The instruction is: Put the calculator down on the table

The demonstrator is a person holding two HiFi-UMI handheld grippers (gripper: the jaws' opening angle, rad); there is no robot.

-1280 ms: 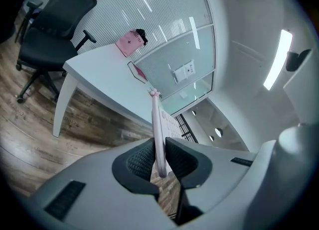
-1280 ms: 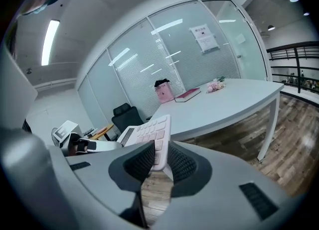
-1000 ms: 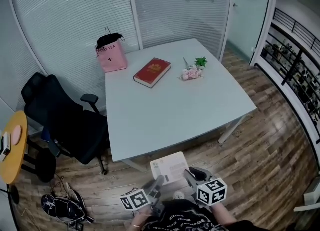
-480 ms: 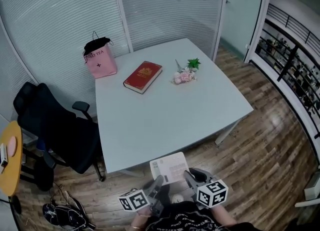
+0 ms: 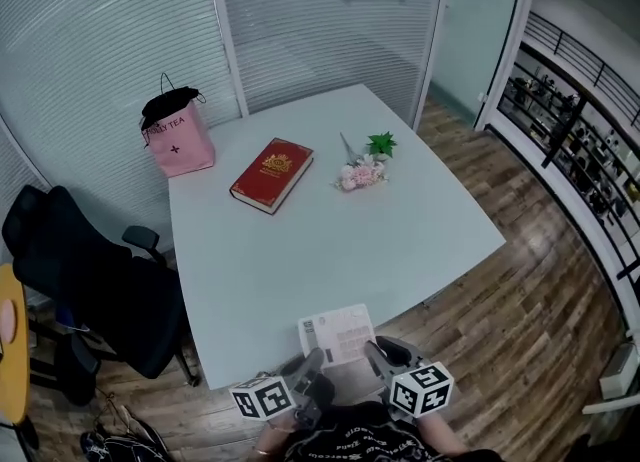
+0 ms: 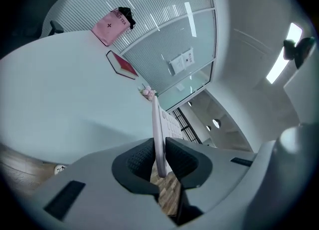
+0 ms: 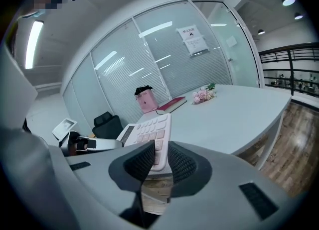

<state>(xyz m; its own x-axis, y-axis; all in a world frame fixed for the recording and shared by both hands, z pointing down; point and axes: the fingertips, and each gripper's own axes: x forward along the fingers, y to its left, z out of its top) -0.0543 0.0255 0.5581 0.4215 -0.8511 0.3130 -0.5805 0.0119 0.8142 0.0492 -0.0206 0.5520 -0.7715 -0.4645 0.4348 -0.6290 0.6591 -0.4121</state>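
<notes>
A pale pink calculator [image 5: 337, 335] hangs between both grippers, tilted up with its white labelled back to the head view, over the near edge of the light grey table [image 5: 330, 240]. My left gripper [image 5: 312, 365] is shut on its left edge, and my right gripper [image 5: 373, 355] is shut on its right edge. In the left gripper view the calculator [image 6: 156, 134] shows edge-on, pinched between the black pads of that gripper [image 6: 159, 157]. The right gripper view shows the keys of the calculator [image 7: 147, 132] clamped in the right gripper [image 7: 158, 159].
On the table's far half lie a red book [image 5: 271, 174] and a small flower bunch [image 5: 362, 172]; a pink bag [image 5: 178, 135] stands at the back left corner. A black office chair [image 5: 90, 290] sits left of the table. Glass walls stand behind, wooden floor lies to the right.
Both grippers and the calculator have moved forward from over the floor to the table's near edge. The table fills more of the view. The grips look unchanged.
</notes>
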